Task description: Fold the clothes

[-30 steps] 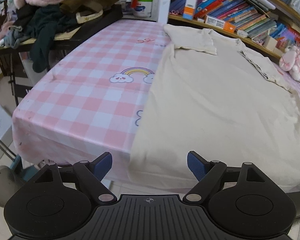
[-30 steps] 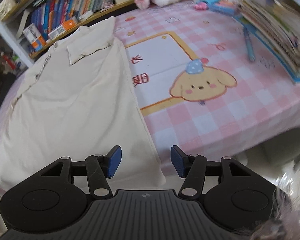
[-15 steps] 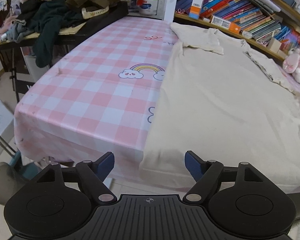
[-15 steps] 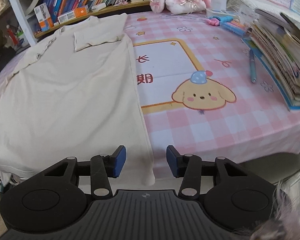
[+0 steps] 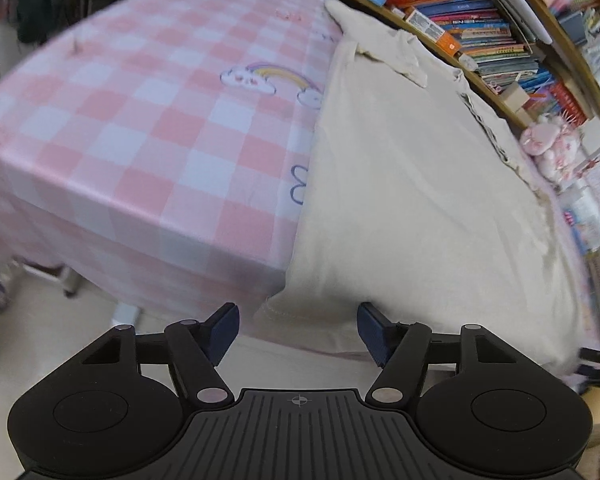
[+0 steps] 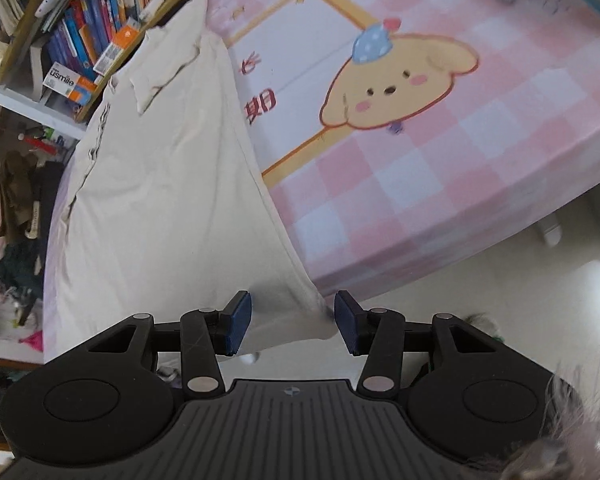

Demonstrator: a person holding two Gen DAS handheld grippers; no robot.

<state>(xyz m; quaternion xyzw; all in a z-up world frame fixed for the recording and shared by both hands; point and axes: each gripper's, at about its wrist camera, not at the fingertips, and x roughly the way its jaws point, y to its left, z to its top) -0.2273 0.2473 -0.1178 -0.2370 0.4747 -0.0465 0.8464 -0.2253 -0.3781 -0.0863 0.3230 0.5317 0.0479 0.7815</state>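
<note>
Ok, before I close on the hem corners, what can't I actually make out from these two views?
- Left wrist view: the shirt hem between the open jaws of the left gripper hangs over the table edge; its underside is hidden.
- Left wrist view: the tablecloth is motion-blurred.
- Right wrist view: the hem corner sits between the right gripper jaws; contact cannot be told.
- Neither view shows the whole hem.

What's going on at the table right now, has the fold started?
Not yet. A cream polo shirt lies flat on the pink checked tablecloth, its hem hanging over the near edge. The left gripper is open at the hem's left corner and the right gripper is open around the right corner. Neither has closed on the fabric.
</note>
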